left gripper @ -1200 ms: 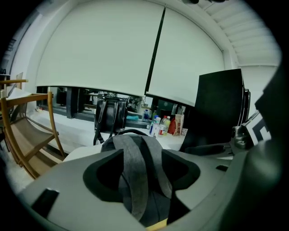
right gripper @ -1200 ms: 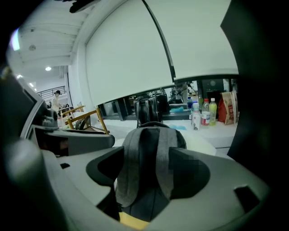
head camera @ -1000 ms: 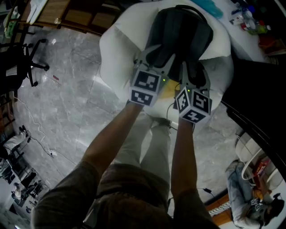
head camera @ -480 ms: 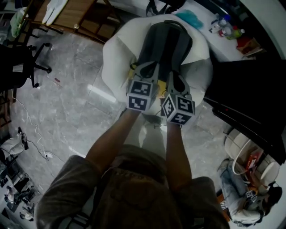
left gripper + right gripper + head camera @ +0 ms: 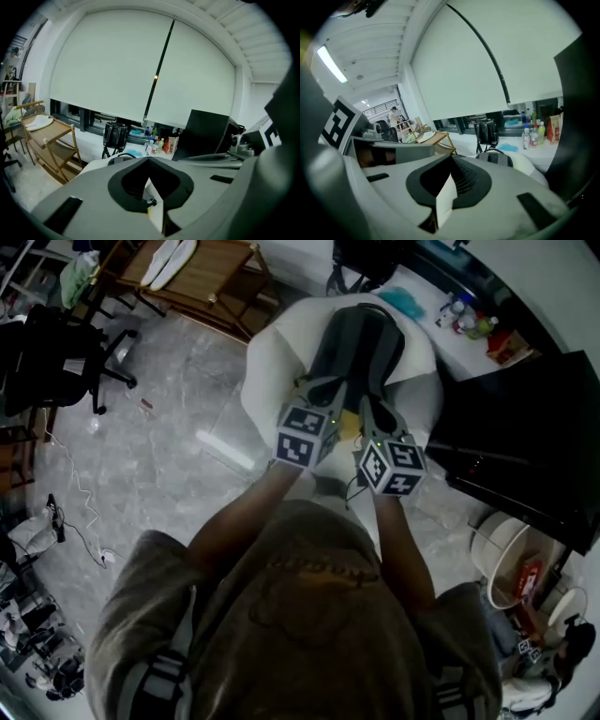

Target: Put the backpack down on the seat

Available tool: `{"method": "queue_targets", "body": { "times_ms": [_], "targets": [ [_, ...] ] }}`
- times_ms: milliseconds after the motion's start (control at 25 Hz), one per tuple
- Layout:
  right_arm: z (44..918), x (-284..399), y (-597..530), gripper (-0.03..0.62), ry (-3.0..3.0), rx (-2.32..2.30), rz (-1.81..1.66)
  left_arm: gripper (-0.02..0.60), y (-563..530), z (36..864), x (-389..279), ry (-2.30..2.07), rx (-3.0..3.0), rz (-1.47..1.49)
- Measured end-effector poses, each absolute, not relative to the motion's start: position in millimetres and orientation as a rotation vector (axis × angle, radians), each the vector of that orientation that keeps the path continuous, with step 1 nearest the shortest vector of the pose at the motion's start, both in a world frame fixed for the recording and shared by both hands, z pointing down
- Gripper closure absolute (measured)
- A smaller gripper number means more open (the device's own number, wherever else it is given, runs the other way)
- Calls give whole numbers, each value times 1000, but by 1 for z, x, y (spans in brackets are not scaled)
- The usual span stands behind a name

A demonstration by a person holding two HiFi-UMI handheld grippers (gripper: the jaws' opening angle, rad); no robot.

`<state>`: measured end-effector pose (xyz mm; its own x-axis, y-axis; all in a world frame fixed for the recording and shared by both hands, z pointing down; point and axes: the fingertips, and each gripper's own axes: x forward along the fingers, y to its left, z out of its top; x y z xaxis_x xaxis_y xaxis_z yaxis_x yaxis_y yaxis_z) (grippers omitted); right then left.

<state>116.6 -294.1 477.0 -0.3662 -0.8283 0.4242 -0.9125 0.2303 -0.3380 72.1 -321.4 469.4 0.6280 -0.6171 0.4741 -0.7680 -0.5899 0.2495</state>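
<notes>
A dark grey backpack (image 5: 361,343) lies lengthwise on the white beanbag seat (image 5: 272,362), so the setting-down looks finished. The left gripper (image 5: 323,388) and right gripper (image 5: 368,407) hang side by side over its near end, both clenched on nothing. The next move probably only calls for drawing both hands clear without snagging it

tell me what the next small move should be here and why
Probably just draw both grippers back toward the body and stop. The backpack already lies on the white seat. The left gripper and the right gripper each show their jaws closed together with nothing between them, so there seems to be nothing left to carry or release.
</notes>
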Motion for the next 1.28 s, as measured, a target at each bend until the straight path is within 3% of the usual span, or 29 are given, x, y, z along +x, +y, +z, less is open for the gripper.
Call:
{"method": "queue_targets", "body": {
  "times_ms": [920, 1280],
  "targets": [
    [312, 107, -212, 594, -2796, 1437, 525, 582, -232, 323, 66, -752, 2765, 278],
    [291, 109, -202, 594, -2840, 1424, 415, 581, -218, 305, 74, -689, 2854, 247]
  ]
}}
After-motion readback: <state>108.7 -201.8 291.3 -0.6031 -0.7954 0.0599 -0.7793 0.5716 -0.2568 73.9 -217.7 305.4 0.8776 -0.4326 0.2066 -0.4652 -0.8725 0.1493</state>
